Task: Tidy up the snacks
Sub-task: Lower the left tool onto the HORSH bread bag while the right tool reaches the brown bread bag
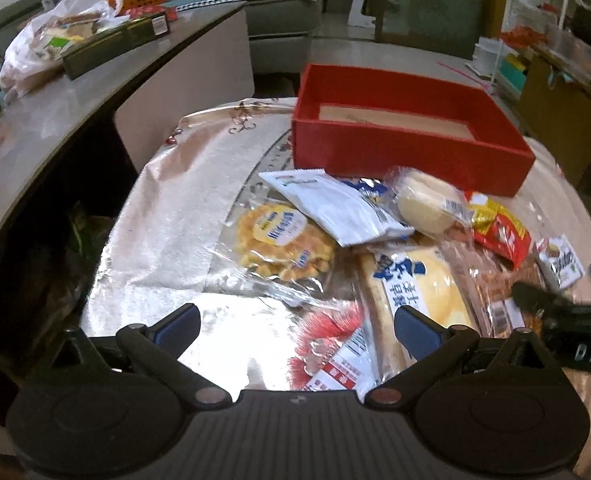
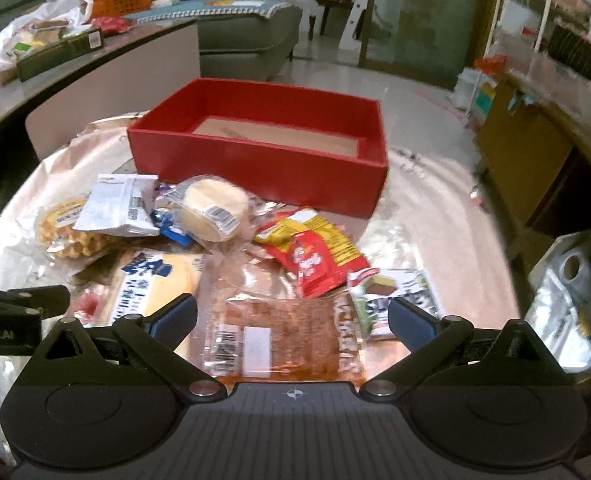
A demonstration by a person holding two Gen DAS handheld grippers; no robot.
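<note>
Snack sorting, opening stage. We see a red box [image 2: 255, 168] standing open and seemingly without snacks at the far side of a foil-covered tabletop [image 1: 167, 216], with the snacks heaped loosely just in front of it. Both tongs are spread wide and hold nothing: the left tongs [image 1: 295, 330] hover over bare foil and the edge of a red-and-white packet [image 1: 335, 360], while the right tongs [image 2: 291, 320] straddle a clear orange-brown packet [image 2: 287, 336] lying flat at the near edge of the heap.

We judge the step in hand to be the first pick, and the orange-brown packet the natural choice, since it lies between the right fingers and nothing rests on it. To do it well, we lower the tongs until the fingers bracket the packet's sides, close on its filled body and not on the slippery film border alone, then lift straight up before travelling to the box.

Neighbours deserve care: the red-and-yellow sachet [image 2: 315, 260] and the green-and-white packet [image 2: 395, 296] lie just beside it and may drag along. The round cake [image 2: 211, 212], the white pouch [image 2: 119, 204] and the waffle pack [image 2: 71, 232] overlap one another, as does the large yellow bread pack [image 1: 423, 288], so we take the topmost first. Soft cakes crush easily; we close gently.
</note>
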